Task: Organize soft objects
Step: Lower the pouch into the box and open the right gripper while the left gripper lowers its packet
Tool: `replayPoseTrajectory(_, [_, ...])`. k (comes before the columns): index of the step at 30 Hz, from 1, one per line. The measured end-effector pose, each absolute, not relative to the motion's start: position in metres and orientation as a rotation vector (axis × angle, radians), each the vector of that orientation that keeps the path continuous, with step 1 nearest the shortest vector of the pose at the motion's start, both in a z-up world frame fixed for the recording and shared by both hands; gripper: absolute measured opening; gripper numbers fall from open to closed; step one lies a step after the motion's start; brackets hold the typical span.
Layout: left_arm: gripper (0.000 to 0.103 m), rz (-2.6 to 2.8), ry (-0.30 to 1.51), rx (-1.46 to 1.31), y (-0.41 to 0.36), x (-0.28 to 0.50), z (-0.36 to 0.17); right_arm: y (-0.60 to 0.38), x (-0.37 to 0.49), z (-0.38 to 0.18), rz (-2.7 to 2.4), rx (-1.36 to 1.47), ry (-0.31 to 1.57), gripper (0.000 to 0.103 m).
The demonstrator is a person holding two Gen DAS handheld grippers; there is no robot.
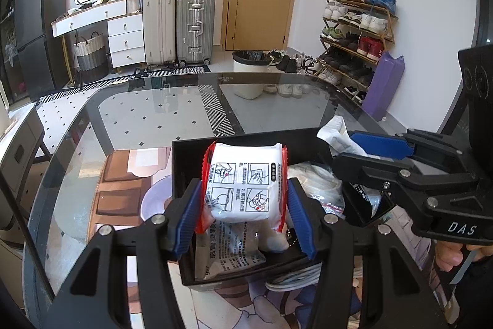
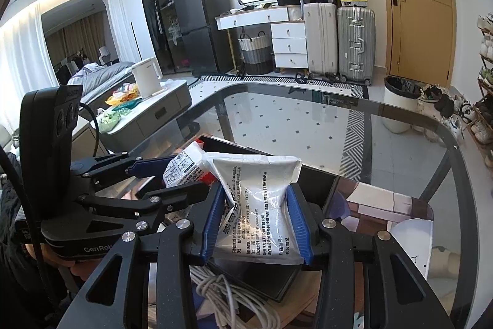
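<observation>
My left gripper (image 1: 243,193) is shut on a white soft pack with red edges and printed diagrams (image 1: 243,181), held over the black tray (image 1: 191,150). A flat silver sachet (image 1: 228,255) lies in the tray beneath it, beside clear bags (image 1: 320,184). My right gripper (image 2: 255,218) is shut on a silver-white sachet with black print (image 2: 262,205), above the same black tray (image 2: 317,181). In the left wrist view the right gripper (image 1: 351,148) comes in from the right holding its white sachet (image 1: 339,134). In the right wrist view the left gripper (image 2: 160,178) with its pack (image 2: 185,165) shows at the left.
The tray sits on a glass table (image 1: 138,113) over a printed mat. A coil of white cable (image 2: 234,298) lies at the tray's near edge. A white bin (image 1: 249,73), a shoe rack (image 1: 354,30) and suitcases (image 1: 194,26) stand beyond the table.
</observation>
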State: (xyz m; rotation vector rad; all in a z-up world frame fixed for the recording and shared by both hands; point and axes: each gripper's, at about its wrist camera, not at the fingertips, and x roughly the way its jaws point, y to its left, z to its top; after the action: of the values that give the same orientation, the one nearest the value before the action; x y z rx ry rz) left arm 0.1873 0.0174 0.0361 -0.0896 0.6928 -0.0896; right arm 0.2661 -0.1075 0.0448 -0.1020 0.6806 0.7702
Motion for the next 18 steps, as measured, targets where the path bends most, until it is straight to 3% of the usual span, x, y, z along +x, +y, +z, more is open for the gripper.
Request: replayPoseTrajectory(18, [0.058, -0.083, 0.702, -0.083, 0.022, 0.191, 0.034, -0.102, 0.265, 0.047, 0.755, -0.114, 0.668, 0.044])
